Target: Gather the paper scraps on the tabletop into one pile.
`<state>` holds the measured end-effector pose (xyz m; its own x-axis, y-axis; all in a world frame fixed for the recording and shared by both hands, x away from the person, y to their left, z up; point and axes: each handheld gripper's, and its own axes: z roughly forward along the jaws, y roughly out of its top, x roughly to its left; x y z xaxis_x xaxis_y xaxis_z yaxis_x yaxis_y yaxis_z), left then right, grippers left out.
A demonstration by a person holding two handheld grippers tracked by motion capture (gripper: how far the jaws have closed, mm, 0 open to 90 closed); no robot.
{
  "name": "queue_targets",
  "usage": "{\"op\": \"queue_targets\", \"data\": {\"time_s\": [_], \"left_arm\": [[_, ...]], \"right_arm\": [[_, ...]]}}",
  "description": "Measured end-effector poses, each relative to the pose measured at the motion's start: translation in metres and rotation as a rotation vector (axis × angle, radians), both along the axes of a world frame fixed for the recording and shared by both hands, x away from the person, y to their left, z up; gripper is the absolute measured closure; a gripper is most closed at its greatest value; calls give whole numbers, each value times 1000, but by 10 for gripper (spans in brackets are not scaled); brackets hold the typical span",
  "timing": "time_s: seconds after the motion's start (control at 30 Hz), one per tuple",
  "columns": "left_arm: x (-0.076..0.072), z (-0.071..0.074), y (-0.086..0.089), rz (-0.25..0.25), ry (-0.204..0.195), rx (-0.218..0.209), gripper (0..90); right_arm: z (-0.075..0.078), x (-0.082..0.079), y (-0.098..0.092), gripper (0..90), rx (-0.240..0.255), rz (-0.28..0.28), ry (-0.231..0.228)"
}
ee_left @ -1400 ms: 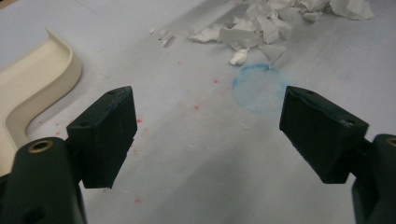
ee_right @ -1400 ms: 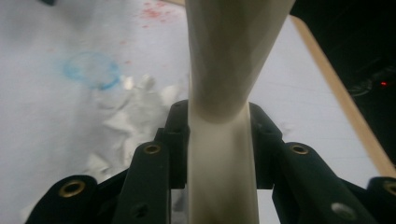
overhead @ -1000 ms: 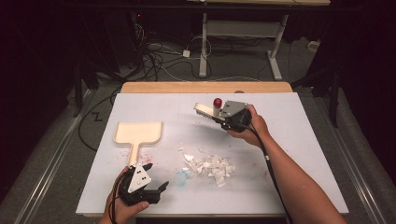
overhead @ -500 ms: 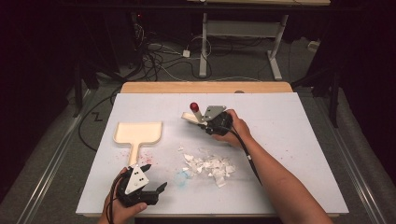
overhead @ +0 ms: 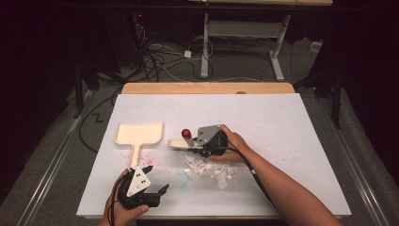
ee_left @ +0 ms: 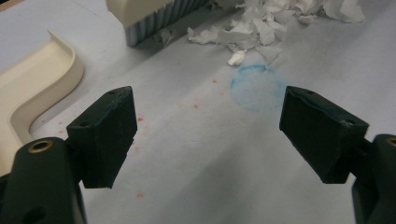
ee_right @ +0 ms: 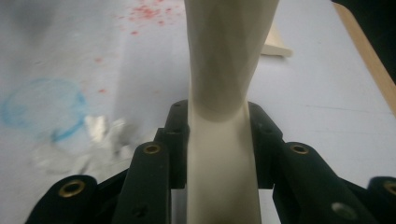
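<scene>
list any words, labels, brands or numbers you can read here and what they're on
There is no readable text in these pictures.
The brush held in the right gripper carries no print, nor does the dustpan.
The open left gripper has a grey plate with small dots, no letters.
On the table, the blue ring and the red specks are stains, not signs.
The paper scraps look blank.

Right gripper (overhead: 203, 147) with brush (overhead: 181, 143) leftward, down onto paper scraps (overhead: 207, 168)

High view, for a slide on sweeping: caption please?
Right tool grips a cream brush beside torn white paper scraps; left tool waits open near a cream dustpan.
</scene>
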<state>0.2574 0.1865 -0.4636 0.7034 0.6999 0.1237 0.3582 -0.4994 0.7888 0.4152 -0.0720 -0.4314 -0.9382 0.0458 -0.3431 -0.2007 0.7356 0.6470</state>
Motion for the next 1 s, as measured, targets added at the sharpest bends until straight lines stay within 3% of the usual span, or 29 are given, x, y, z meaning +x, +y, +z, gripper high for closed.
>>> {"op": "queue_targets", "data": {"time_s": [0.13, 0.17, 0.27, 0.4, 0.53, 0.6, 0.7, 0.77, 0.8, 0.83, 0.9, 1.0], "left_arm": [[0, 0, 1, -6, 2, 1, 180], [0, 0, 1, -6, 5, 2, 180], [0, -1, 2, -6, 7, 2, 180], [0, -1, 2, -11, 8, 2, 180], [2, -1, 0, -20, 12, 8, 180], [3, -1, -2, -26, 14, 13, 180], [3, -2, -3, -37, 14, 18, 180], [4, -2, -3, -42, 17, 17, 180], [5, -2, -4, -46, 18, 20, 180], [5, -2, -4, -50, 19, 21, 180], [5, -3, -4, -51, 18, 21, 180], [4, -2, -4, -51, 17, 18, 180]], "right_arm": [[1, -10, -12, 674, -15, 65, 20], [3, -14, -23, 675, -1, 61, 51], [4, -18, -34, 675, 15, 72, 68], [7, -24, -51, 678, 41, 60, 52], [15, -22, -65, 678, 66, -11, -1], [23, -19, -78, 678, 116, -57, 10], [29, -19, -86, 678, 134, -90, -7], [35, -20, -95, 678, 167, -138, -4], [41, -24, -105, 678, 180, -199, -21], [41, -24, -105, 678, 180, -199, -21], [46, -28, -117, 677, 187, -259, -10], [49, -38, -130, 677, 109, -407, -40]]}}
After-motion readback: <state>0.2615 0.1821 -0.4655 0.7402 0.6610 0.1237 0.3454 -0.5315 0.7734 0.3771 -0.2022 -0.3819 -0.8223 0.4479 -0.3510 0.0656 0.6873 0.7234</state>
